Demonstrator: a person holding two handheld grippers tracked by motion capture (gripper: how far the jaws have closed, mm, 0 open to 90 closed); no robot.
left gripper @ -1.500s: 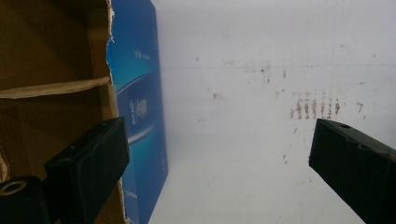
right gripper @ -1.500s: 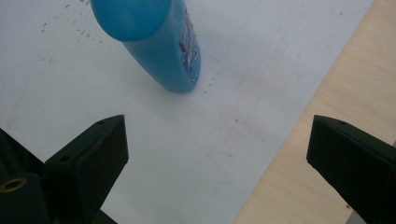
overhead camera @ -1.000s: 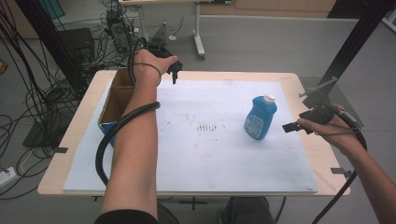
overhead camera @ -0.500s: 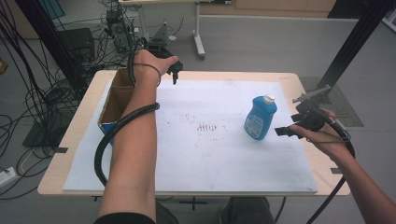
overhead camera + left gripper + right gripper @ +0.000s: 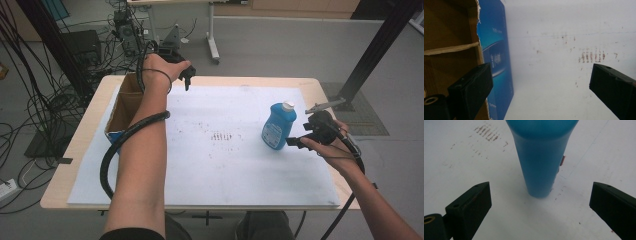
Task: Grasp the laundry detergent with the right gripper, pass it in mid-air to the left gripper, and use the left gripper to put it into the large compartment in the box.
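A lab or test room — cables [image 5: 47, 107] sprawl over grey floor [image 5: 280, 45], black equipment box [image 5: 82, 45], black frame posts [image 5: 372, 50], white-sheeted worktop [image 5: 210, 165] etc.

Two bare forearms are showing, with no sleeves reaching the wrists. A thin dark band is circling the left wrist [image 5: 156, 75]. The left gripper [image 5: 187, 75] is showing black, and a thick black ribbed cable [image 5: 116, 150] is trailing from it. The right gripper [image 5: 295, 142] is wearing a grey three-cornered plate [image 5: 326, 105] on top, a black cable running from it too. Up close, each jaw is appearing as a blocky matte-black pad — small round holes are dotting the faces.
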